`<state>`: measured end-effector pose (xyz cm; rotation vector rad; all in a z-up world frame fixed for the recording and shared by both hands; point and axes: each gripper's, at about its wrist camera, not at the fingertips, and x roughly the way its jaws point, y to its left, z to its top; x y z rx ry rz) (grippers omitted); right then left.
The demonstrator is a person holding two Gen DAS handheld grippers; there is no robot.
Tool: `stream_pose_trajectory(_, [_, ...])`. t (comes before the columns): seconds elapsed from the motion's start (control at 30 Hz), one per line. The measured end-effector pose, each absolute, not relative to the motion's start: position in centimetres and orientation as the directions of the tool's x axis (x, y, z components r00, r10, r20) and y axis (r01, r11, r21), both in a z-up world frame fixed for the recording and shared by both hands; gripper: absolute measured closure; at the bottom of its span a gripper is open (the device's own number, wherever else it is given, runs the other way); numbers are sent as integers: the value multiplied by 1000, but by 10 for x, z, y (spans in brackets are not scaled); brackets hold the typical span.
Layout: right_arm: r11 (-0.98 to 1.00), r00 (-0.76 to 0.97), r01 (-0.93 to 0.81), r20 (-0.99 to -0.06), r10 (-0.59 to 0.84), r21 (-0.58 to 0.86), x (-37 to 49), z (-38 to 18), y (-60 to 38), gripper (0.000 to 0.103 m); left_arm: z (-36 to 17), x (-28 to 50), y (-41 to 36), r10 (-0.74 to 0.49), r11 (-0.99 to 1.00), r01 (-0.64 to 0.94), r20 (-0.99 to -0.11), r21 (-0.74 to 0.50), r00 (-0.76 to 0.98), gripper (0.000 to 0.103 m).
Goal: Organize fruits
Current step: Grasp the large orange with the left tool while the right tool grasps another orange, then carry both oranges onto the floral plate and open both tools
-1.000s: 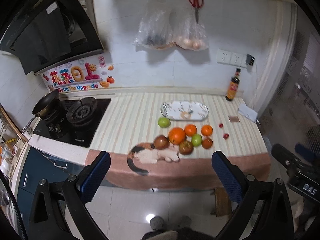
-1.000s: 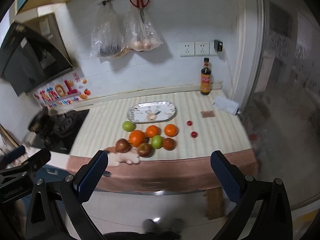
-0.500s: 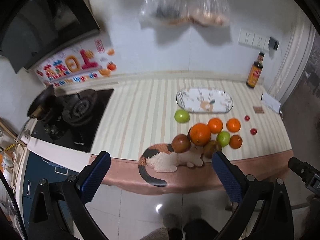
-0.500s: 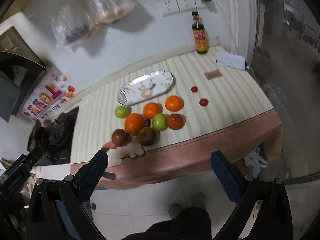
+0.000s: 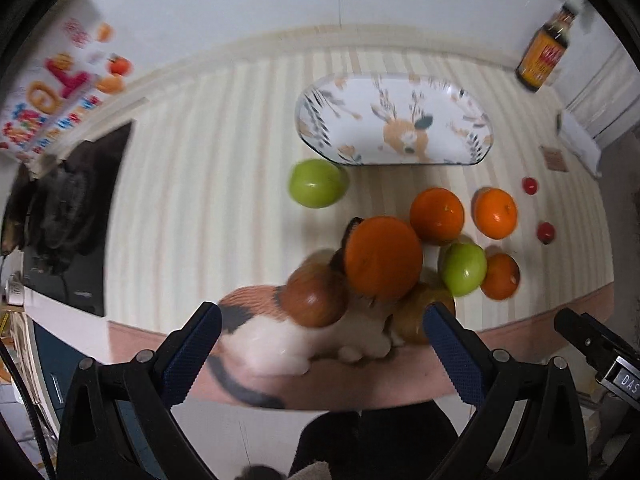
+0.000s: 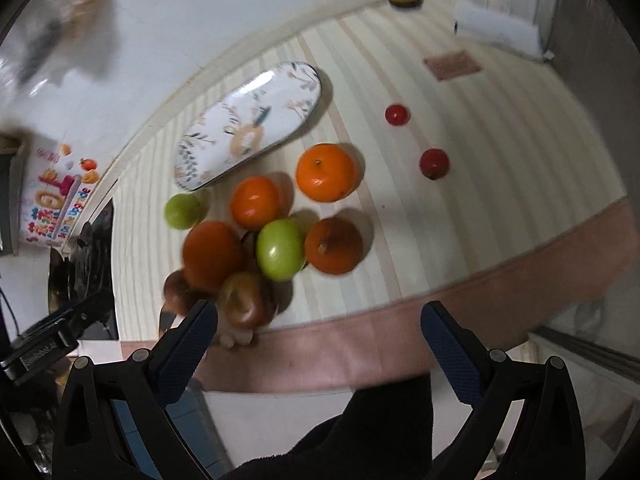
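Striped cream cloth with a pink border covers the counter point(image 5: 224, 184), which runs along a white tiled wall. Near the wall lies an empty oval plate point(image 5: 394, 120) painted with a deer and leaves. The fruit sits in front of it, toward the counter's near edge: a lone green apple point(image 5: 318, 183) just below the plate's left end, then a tight cluster of a large orange point(image 5: 383, 258), two smaller oranges point(image 5: 437, 214) point(image 5: 495, 213), a second green apple point(image 5: 464, 269), a darker orange fruit point(image 5: 501, 276) and two brownish-red apples point(image 5: 318, 298) point(image 6: 246, 300). Two small red fruits point(image 5: 530, 185) point(image 5: 545, 233) lie apart to the right. The left wrist view shows a calico cat figure point(image 5: 276, 328) lying at the counter edge beneath the cluster, one brown apple and the large orange resting against it; from the right wrist view only its pale paws show under the fruit. That left view also takes in the black stove point(image 5: 72, 216) and colourful wall stickers point(image 5: 56, 92), while the right view shows more bare counter, a small brown card point(image 6: 452, 65) and a white folded cloth point(image 6: 500, 30). A sauce bottle point(image 5: 544, 56) stands at the back right corner. Both the left gripper point(image 5: 320, 344) and the right gripper point(image 6: 319, 342) hang before the counter edge with jaws spread wide, holding nothing; each appears at the margin of the other's view.
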<state>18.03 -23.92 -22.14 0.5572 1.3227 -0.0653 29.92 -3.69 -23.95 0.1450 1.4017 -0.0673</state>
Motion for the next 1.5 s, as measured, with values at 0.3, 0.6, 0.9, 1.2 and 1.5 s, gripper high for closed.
stream_pose_trajectory(0.3, [844, 103, 345, -910, 401, 411, 239, -293, -250, 1, -319, 354, -71, 35, 989, 150, -995, 21, -89, 0])
stream_pose_trajectory(0.6, [881, 43, 281, -922, 384, 380, 265, -304, -245, 18, -347, 352, -76, -4, 987, 156, -991, -25, -134, 27])
stream_pose_trajectory(0.9, [837, 33, 340, -895, 445, 429, 258, -337, -234, 45, -347, 345, -76, -20, 977, 210, -993, -45, -120, 26])
stream_pose_trajectory(1.2, [860, 33, 320, -912, 409, 397, 259, -333, -233, 46, -343, 326, -61, -18, 985, 171, -996, -33, -86, 28])
stream_pose_trajectory(1.5, [861, 131, 292, -909, 396, 417, 275, -282, -246, 46, -264, 334, -41, -99, 982, 160, -995, -95, 20, 29])
